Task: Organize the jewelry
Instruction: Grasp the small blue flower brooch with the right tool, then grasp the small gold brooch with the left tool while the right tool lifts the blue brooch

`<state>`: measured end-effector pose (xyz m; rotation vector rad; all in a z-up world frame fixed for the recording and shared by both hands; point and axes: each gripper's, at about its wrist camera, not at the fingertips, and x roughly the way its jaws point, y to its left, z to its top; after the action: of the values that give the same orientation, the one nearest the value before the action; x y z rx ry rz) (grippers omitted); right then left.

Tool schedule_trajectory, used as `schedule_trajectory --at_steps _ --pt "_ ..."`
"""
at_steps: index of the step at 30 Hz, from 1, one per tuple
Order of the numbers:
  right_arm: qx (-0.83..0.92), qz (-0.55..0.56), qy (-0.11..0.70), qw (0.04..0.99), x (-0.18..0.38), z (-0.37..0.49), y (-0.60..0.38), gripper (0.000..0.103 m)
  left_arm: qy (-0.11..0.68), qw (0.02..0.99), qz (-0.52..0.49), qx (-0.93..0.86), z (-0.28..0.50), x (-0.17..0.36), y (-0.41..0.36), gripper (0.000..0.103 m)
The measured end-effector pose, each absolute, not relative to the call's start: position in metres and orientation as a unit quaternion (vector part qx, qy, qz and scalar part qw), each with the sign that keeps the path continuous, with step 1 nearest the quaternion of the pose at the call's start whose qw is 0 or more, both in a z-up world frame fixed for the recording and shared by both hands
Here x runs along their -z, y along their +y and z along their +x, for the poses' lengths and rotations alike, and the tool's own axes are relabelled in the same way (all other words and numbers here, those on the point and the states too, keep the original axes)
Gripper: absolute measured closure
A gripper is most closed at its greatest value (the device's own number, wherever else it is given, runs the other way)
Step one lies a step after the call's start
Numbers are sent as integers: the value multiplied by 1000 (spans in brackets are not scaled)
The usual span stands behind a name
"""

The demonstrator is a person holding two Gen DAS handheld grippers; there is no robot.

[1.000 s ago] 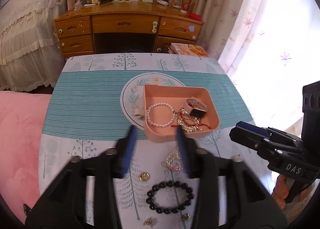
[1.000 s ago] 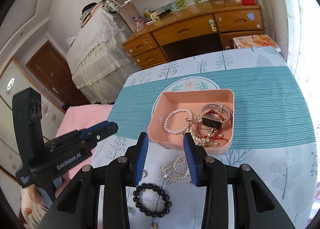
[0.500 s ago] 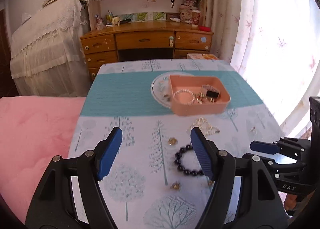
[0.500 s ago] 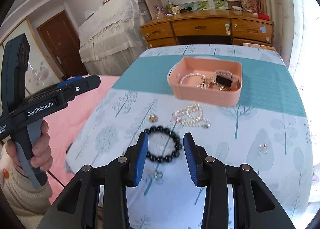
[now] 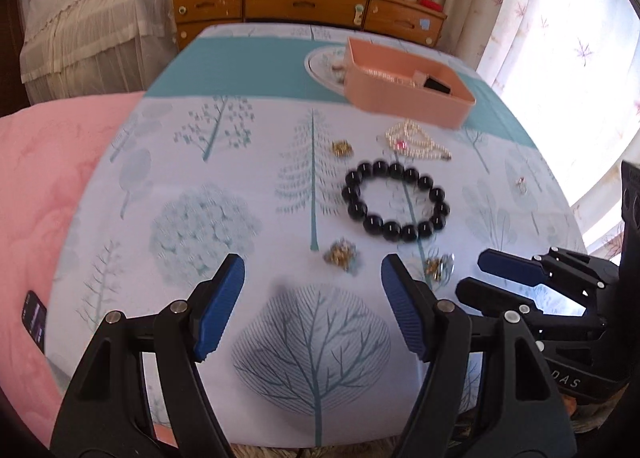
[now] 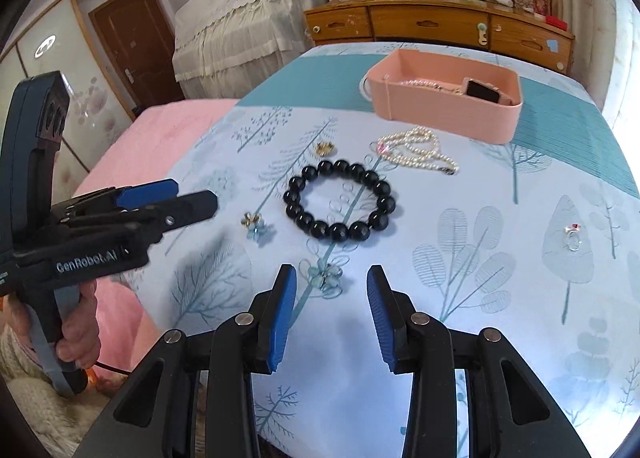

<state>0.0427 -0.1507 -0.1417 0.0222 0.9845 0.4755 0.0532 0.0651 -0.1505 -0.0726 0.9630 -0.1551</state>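
A pink tray point(image 5: 404, 98) point(image 6: 444, 114) at the far side holds a pearl bracelet and a watch point(image 6: 483, 91). On the tablecloth lie a black bead bracelet point(image 5: 394, 202) point(image 6: 340, 200), a pearl necklace point(image 5: 416, 140) point(image 6: 416, 150), a gold brooch point(image 5: 341, 148) point(image 6: 325, 148), two flower earrings point(image 5: 340, 252) point(image 6: 325, 276) point(image 6: 253, 223) and a ring point(image 6: 573, 236). My left gripper point(image 5: 312, 306) is open and empty, near the left earring. My right gripper point(image 6: 332, 310) is open and empty, just short of the other earring.
A patterned plate point(image 5: 324, 62) lies under the tray. A pink bed point(image 5: 44, 186) borders the table on the left. A wooden desk point(image 6: 436, 24) and a curtain point(image 5: 560, 18) stand beyond the table. A phone point(image 5: 34, 316) lies on the bed.
Both grippers pulled back from the tray towards the near table edge and dropped lower over the loose jewelry. The left gripper's jaws opened wider.
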Motion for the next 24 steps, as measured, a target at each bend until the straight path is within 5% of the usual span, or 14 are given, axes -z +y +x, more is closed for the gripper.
schedule_trajectory --at_steps 9,15,18,24 --pt "-236 6 468 852 162 53 -138 66 489 866 -62 81 67 170 65 37" --pt "-232 -29 452 860 170 57 -126 66 501 858 -87 78 76 175 67 56" --pt "-217 -60 435 872 173 54 -120 82 506 854 -96 78 81 177 63 60" --pt "-227 -44 430 873 175 54 -126 83 512 850 -101 73 88 176 53 60"
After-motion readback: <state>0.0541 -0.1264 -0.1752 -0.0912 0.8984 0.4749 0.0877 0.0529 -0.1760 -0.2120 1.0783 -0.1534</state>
